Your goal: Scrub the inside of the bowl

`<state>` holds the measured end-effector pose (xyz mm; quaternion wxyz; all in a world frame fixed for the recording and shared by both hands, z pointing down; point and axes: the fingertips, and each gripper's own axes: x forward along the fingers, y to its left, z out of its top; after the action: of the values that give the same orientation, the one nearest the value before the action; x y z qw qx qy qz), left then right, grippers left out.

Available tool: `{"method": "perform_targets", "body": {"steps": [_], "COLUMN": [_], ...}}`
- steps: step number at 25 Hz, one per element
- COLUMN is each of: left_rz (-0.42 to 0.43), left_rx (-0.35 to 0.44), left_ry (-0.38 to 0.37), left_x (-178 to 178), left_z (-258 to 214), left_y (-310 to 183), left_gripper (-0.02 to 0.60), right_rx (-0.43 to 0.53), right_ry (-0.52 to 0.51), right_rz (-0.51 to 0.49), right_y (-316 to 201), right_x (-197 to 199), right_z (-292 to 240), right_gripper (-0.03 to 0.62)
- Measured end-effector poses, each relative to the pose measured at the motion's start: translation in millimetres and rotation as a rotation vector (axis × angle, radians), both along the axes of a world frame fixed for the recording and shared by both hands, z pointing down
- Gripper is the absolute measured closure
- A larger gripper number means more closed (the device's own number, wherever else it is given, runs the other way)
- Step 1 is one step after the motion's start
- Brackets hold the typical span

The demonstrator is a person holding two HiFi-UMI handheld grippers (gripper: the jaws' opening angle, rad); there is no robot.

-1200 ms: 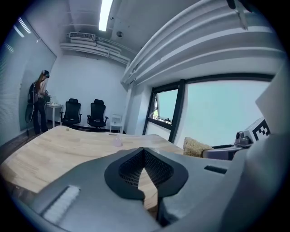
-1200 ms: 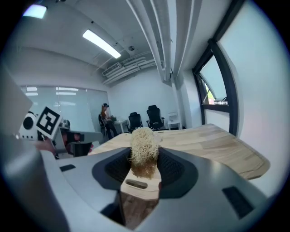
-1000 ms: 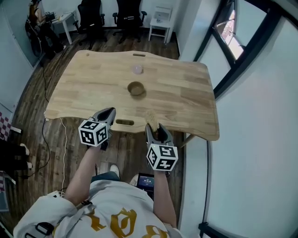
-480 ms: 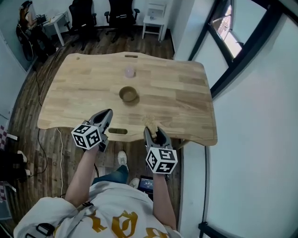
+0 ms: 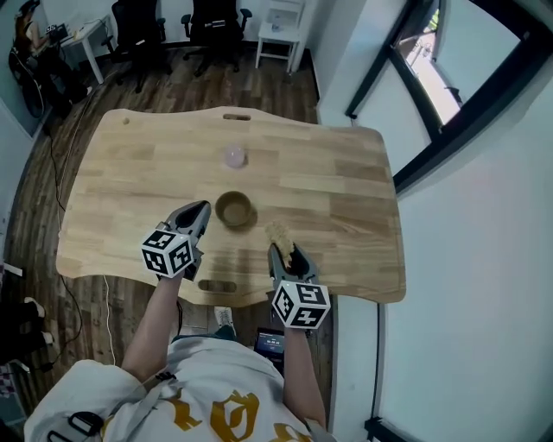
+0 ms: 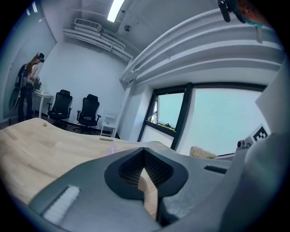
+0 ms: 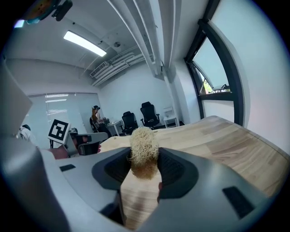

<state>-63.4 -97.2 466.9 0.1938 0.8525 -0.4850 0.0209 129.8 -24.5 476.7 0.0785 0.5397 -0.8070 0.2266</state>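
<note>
Bowl [image 5: 234, 210]: round, wooden, upright near the middle of a pale wooden table [image 5: 346, 190]. A small pink round object [image 5: 234, 156] lies at the bowl's 12 o'clock, apart from it.

Left gripper [image 5: 200, 211] [image 6: 145, 154] is just beside the bowl at its 8 o'clock. Its jaws are closed tip to tip with nothing between them.

Right gripper [image 5: 281, 250] [image 7: 144, 168] is at the bowl's 5 o'clock, its jaws clamped on a straw-coloured fibrous scrubber [image 5: 278, 234] [image 7: 144, 152] that sticks out past the tips, short of the bowl.

Room: dark plank floor [image 5: 52, 173], black office chairs [image 5: 216, 17] and a white side table [image 5: 281, 22] at 12 o'clock, a dark-framed window [image 5: 432, 60] at 2 o'clock, and a person [image 5: 26, 34] at a desk at 11 o'clock.

Change over one second: both grippers, previously at the table's near edge, are now over the tabletop, and the gap to the bowl has closed.

Markings: the marker cubes [image 5: 169, 252] carry black-and-white square patterns. Gold print on the shirt [image 5: 207, 406] cannot be read.
</note>
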Motion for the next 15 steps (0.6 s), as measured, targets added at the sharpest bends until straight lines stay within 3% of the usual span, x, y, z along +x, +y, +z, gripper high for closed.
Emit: {"method": "perform_targets", "body": {"steps": [6, 15], "left_rz": [0.002, 0.025], "left_rx": [-0.045, -0.091], "left_ry": [0.022, 0.004], "left_x": [-26, -33], "left_z": [24, 44], "left_y": [-38, -51], "left_gripper": [0.58, 0.58], "right_rx": [-0.036, -0.053], "right_ry": [0.011, 0.042], "right_rz": [0.014, 0.013], "right_y": [-31, -45], "right_x": [-21, -30], "right_z": [20, 24], "right_gripper": [0.422, 0.422]}}
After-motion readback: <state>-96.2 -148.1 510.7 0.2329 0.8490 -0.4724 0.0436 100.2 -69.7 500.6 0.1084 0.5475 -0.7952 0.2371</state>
